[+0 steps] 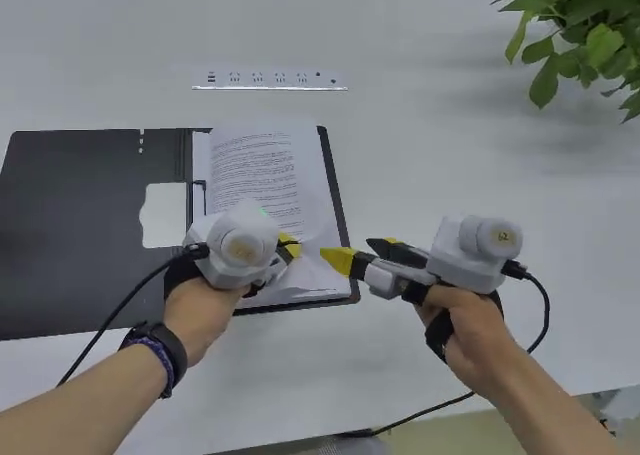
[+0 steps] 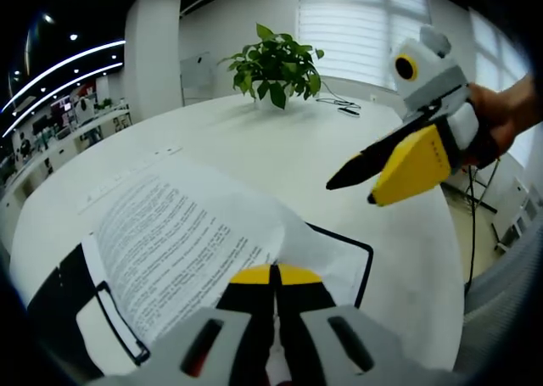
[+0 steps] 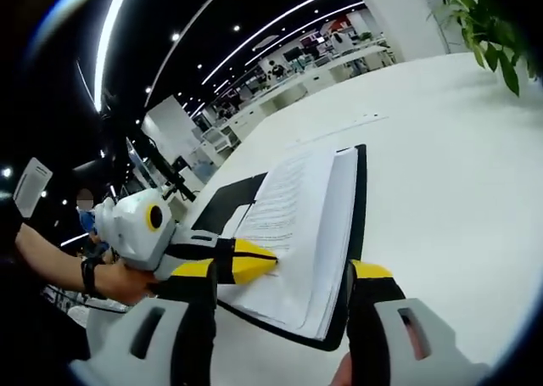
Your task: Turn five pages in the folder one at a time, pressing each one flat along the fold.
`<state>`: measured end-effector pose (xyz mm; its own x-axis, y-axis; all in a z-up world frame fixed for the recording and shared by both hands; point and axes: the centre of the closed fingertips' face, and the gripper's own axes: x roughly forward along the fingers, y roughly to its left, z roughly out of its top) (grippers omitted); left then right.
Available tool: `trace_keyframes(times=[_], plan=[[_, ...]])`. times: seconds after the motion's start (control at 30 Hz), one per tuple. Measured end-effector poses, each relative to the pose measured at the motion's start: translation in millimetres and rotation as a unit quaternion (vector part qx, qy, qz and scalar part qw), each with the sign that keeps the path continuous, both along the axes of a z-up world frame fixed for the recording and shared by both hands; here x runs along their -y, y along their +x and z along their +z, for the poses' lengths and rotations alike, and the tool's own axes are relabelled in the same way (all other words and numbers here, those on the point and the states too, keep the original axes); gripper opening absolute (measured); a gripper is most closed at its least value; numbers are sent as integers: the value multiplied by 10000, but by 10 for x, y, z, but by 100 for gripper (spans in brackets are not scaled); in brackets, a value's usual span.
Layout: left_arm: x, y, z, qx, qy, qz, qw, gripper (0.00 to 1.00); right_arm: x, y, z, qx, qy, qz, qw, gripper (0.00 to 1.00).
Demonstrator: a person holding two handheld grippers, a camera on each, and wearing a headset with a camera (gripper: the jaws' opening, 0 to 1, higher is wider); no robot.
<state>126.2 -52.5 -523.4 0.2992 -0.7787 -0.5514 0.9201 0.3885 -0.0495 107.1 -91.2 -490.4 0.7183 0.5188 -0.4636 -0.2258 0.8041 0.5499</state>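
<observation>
The left claw [image 1: 288, 247] was clenched, its yellow tips pressed together at the near corner of the top page [image 1: 262, 175]; I couldn't tell whether a sheet was nipped between them. The folder [image 1: 70, 225] lay open ahead of it, the dark cover spread away to its left and the paper stack right under its tips. The right claw [image 1: 356, 253] was released, jaws wide apart. It sat just off the folder's right edge, its tips pointing at the left claw and close to it. White table [image 1: 450, 155] ran open beyond and to the right of that claw. The page's print was too small to read. A power strip [image 1: 268, 78] lay well beyond the folder, and a plant [image 1: 585, 30] was cut off at the far right corner.
</observation>
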Motion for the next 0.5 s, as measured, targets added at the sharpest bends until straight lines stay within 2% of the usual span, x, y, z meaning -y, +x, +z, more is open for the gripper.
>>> trace_keyframes(times=[0.1,0.2,0.37,0.5], plan=[[-4,-10,-1,-4,19,-31,10000,0,-29,123,-49,40,216,-83,9997,58],[-16,-18,1,21,41,-63,10000,0,-63,235,-137,-48,475,-245,9986,54],[-33,-39,9,21,49,-95,9999,0,-93,303,-175,-60,631,-295,9976,47],[-44,-49,20,16,45,-109,9999,0,-102,308,-267,-206,840,-385,9955,40]])
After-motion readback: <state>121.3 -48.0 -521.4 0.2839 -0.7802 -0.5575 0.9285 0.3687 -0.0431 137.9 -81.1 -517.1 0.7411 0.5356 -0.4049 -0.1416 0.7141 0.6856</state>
